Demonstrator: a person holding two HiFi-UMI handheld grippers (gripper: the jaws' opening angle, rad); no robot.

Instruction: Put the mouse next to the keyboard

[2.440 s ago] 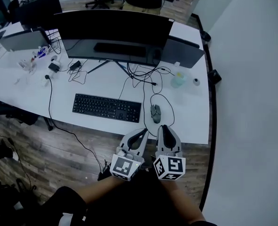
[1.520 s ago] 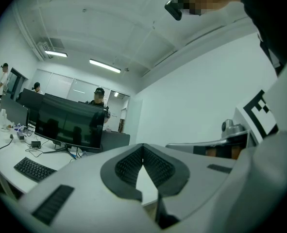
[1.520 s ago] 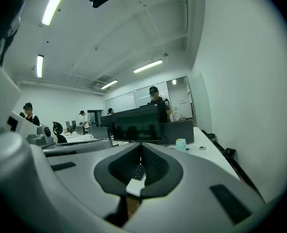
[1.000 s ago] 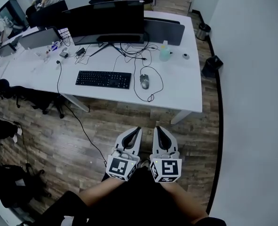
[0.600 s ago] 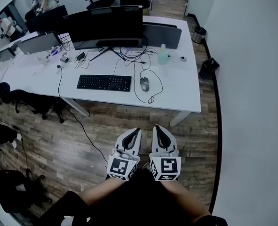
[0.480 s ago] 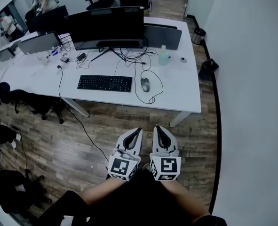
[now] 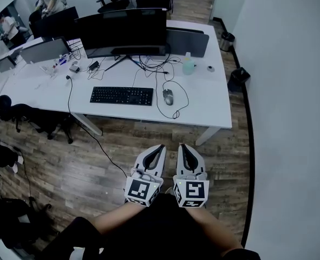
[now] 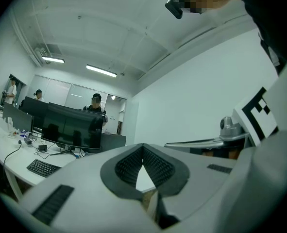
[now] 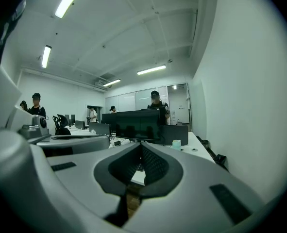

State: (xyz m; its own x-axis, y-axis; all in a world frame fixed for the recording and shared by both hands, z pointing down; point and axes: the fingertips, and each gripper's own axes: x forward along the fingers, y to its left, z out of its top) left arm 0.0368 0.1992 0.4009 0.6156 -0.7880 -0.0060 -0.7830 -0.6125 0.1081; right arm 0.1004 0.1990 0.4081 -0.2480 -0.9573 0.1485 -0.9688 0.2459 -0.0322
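A dark grey, oval computer mouse (image 7: 168,96) lies on the white rectangular tabletop (image 7: 214,103), just beside the right end of a flat black keyboard (image 7: 122,95) with a narrow strip of bare surface between them. Its thin black cable (image 7: 179,103) curls out to the right and loops toward the front edge. Behind the keyboard stands a wide black monitor (image 7: 122,28) on a splayed stand, with a tangle of dark cables at its foot and a pale green plastic bottle (image 7: 188,65) off to the right. The left gripper (image 7: 158,149) and the right gripper (image 7: 183,148), both light grey with marker cubes at their backs, are side by side over the brown wood-plank floor (image 7: 95,161), well apart from the tabletop and close to the person's body. In the left gripper view the ribbed dark pads meet at their tips with nothing between them; the right gripper view shows the same, its jaws pressed together and empty. A small round waste bin (image 7: 227,39) stands on the floor past the tabletop's right end, near the white wall (image 7: 289,91).
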